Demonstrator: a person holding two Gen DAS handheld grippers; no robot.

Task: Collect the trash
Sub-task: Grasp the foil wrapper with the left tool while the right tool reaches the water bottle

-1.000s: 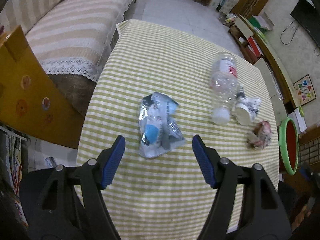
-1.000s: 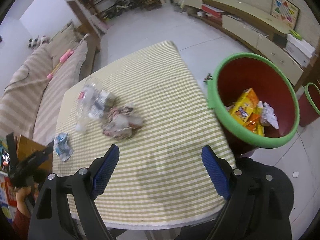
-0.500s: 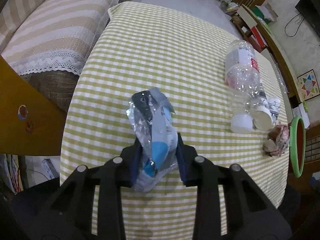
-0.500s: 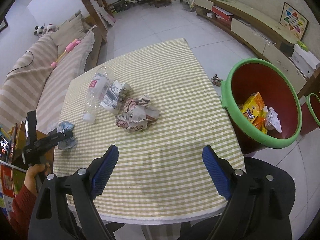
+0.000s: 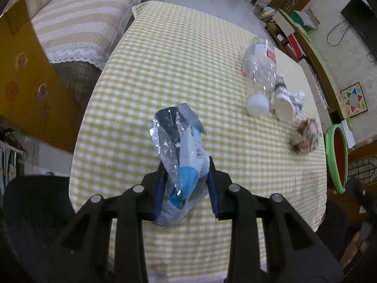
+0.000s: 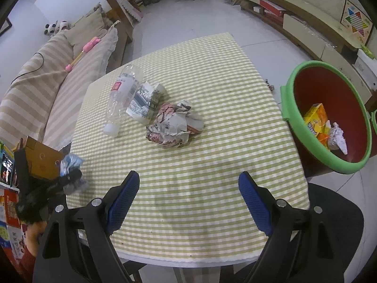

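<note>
The snack wrapper (image 5: 181, 165) is being clamped between the pads of the left gripper (image 5: 186, 188), which was standing open around it a second ago, and is being held above the table (image 5: 179, 70). The right gripper (image 6: 188, 202) is being kept wide open and empty over the table's near edge. A yellow box (image 6: 315, 118) and crumpled paper (image 6: 338, 136) are being contained in the green-rimmed bin (image 6: 306, 129) beside the table.

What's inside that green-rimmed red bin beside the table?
In the bin, a yellow-orange box and crumpled white paper show. Anything beneath them, or behind the near wall, is hidden.
</note>
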